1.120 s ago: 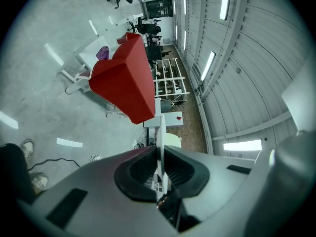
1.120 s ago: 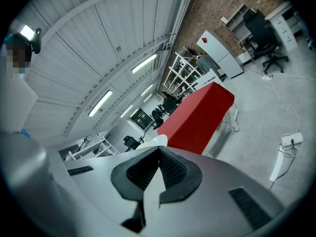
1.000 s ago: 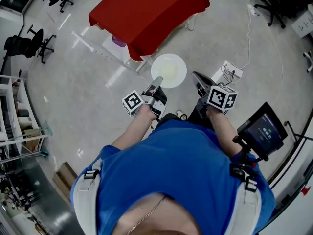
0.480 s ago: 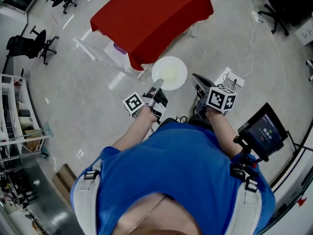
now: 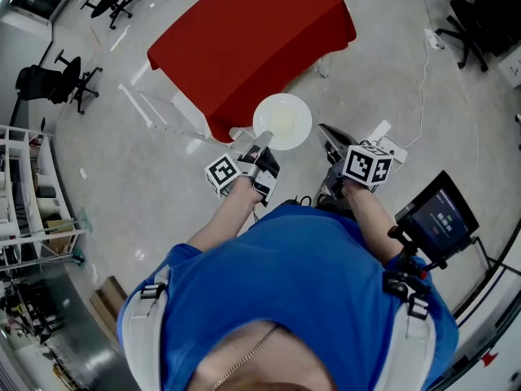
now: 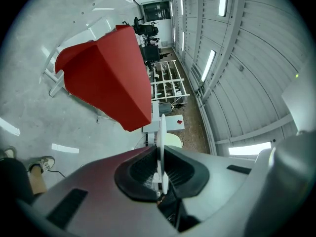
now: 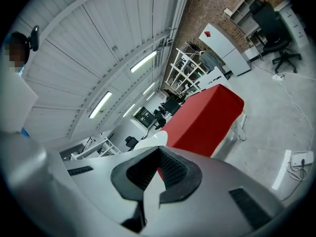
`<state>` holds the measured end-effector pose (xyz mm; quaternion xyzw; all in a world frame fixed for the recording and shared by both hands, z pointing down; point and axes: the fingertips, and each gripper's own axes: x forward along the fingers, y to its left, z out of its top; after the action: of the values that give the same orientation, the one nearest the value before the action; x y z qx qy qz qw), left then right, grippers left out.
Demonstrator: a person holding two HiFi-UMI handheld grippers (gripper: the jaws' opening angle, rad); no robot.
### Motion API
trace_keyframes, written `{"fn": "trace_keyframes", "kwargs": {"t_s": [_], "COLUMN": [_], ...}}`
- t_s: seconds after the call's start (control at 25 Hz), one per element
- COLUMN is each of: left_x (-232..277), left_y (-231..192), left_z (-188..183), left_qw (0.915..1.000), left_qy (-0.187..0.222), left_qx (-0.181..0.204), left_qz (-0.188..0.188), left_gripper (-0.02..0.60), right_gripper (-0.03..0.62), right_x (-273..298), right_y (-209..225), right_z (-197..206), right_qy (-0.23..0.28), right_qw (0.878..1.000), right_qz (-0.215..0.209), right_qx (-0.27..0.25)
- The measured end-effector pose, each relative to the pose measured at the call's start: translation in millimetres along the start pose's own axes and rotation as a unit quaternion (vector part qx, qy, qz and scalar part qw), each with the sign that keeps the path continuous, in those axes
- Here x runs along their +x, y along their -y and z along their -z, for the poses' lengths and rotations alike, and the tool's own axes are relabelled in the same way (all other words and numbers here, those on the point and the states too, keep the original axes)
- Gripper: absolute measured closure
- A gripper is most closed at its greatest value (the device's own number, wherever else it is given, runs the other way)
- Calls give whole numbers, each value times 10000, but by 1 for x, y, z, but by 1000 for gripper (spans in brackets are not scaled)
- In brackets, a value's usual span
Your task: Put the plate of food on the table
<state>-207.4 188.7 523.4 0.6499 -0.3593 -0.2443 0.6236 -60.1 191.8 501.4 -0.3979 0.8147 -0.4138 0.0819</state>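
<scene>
A white plate (image 5: 282,120) with pale food in its middle hangs over the floor at the near corner of the red-clothed table (image 5: 252,31). My left gripper (image 5: 262,142) is shut on the plate's near rim. In the left gripper view the plate (image 6: 161,127) stands edge-on, pinched between the black pads (image 6: 143,169), with the red table (image 6: 106,73) ahead. My right gripper (image 5: 327,133) is beside the plate, apart from it, with jaws together and nothing in them. In the right gripper view (image 7: 159,150) the plate (image 7: 150,141) shows at left and the table (image 7: 202,120) ahead.
White frame parts (image 5: 159,104) stand on the floor left of the table. Office chairs (image 5: 57,80) and a shelf rack (image 5: 32,210) are at the left. A cable (image 5: 423,63) and a power strip (image 5: 389,147) lie on the floor at right, near more chairs (image 5: 480,23).
Both grippers and the plate have come closer to the red table; the plate now reaches the table's near corner. The left grip on the rim is unchanged.
</scene>
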Motion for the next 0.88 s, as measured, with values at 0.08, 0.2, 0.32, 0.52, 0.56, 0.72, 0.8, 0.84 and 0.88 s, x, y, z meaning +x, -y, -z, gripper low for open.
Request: {"fn": "trace_keyframes", "kwargs": {"t_s": [0.08,0.2,0.32,0.52,0.56,0.72,0.8,0.84,0.88], "left_x": [15,38,65,105,110,122,135,142,148], "left_y": [4,5,4,13,14,19,17,15,14], "left_z": [-2,-2,2,10,9,6,5,5,4], "left_qw": [10000,10000,9999,9999,9999,9999,9999,9998,9998], "left_qy": [34,65,88,122,119,73,32,8,-17], "left_qx": [1,-16,-16,-22,-23,-80,-70,-55,-35], "left_qz": [-4,-73,-133,8,0,-71,-142,-169,-186], "left_gripper": [557,557,557,557,557,557,557,557,557], "right_gripper": [592,592,592,592,592,592,592,592,592], "right_x": [4,7,8,5,6,12,14,16,19], "right_y": [7,22,43,73,76,77,85,90,94], "right_z": [-12,-32,-52,-76,-79,-90,-100,-104,-108], "right_qy": [-10,-1,16,-10,-4,10,28,39,47], "right_qw": [10000,10000,9999,10000,10000,9999,9999,9999,9999], "right_qz": [-28,-60,-101,-89,-78,-71,-59,-48,-38], "right_qx": [1,12,23,26,37,113,128,138,148]}}
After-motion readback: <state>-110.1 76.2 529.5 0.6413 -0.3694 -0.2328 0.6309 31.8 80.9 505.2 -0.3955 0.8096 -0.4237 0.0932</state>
